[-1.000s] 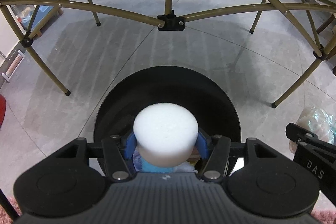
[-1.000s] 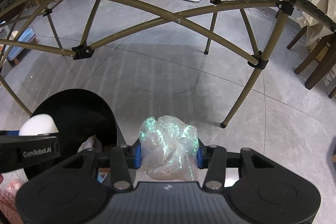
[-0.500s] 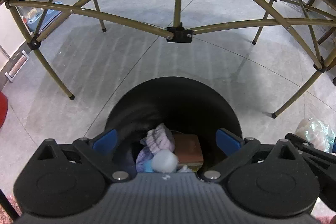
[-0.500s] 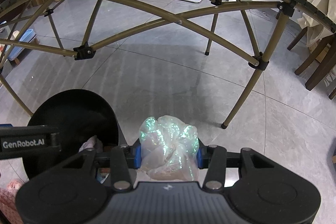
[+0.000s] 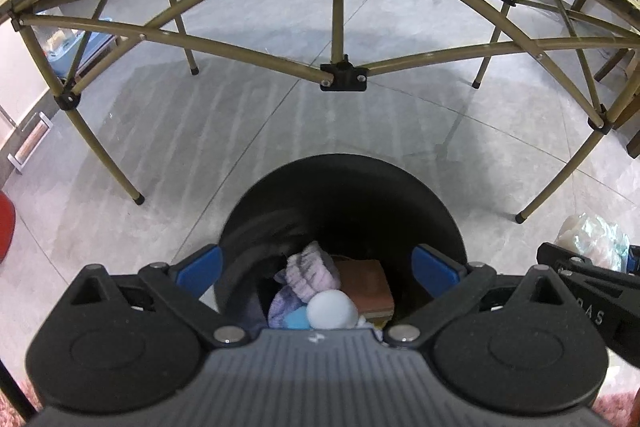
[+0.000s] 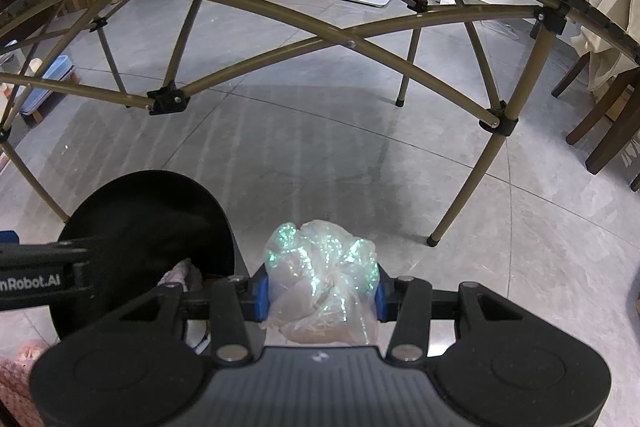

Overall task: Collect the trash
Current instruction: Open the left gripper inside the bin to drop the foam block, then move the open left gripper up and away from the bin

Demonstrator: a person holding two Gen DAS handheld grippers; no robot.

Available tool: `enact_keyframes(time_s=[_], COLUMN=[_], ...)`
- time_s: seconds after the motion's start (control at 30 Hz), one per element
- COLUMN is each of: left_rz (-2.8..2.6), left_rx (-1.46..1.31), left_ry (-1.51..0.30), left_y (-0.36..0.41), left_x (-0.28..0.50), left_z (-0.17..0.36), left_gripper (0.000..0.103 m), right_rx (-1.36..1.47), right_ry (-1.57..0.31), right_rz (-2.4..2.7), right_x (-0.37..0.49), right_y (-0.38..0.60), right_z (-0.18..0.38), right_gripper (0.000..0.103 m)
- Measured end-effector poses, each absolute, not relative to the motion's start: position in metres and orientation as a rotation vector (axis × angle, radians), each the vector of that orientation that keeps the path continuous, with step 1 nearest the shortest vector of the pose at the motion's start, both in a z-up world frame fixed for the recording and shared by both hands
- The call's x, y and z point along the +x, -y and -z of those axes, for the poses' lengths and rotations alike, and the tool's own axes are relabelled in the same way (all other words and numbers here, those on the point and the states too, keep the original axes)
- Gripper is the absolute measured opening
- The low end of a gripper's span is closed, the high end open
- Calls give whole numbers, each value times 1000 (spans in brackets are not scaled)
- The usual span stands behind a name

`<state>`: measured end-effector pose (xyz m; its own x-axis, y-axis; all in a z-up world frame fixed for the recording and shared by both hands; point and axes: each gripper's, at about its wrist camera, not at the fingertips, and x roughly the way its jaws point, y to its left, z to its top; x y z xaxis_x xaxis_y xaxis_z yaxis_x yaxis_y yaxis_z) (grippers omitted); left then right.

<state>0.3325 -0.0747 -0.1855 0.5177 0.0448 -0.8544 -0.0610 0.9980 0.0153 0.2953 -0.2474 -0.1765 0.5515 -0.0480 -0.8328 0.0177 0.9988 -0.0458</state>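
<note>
My left gripper [image 5: 318, 269] is open and empty, held right above the black trash bin [image 5: 344, 183]. Inside the bin lie a white foam puck [image 5: 332, 309], a lilac knitted cloth [image 5: 310, 273] and a brown block [image 5: 366, 285]. My right gripper [image 6: 320, 293] is shut on a crumpled clear plastic bag [image 6: 322, 275] with green glints, just right of the bin [image 6: 144, 203]. The bag also shows at the right edge of the left wrist view [image 5: 592, 237].
A folding table's tan frame [image 5: 340, 75] arches over the grey tiled floor ahead, its legs [image 6: 460, 195] standing near the bin. Dark wooden chairs [image 6: 604, 115] stand at the right. Boxes and bags sit at the far wall. A pink rug [image 6: 16, 375] lies at lower left.
My left gripper opened and let go of the white foam puck, which dropped into the bin. The right gripper kept still with the bag.
</note>
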Motion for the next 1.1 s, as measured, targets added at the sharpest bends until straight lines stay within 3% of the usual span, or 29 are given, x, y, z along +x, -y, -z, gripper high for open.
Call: enact_keyframes(time_s=[1.1], left_rz=[-154], left_rx=[-87], left_ry=[-1009], left_y=[-37], left_x=[304], left_z=[163], left_gripper=[103], right_rx=[-61], right_ry=[-960], right_rz=[-129], right_x=[299], right_y=[182], right_z=[167], right_gripper=[45])
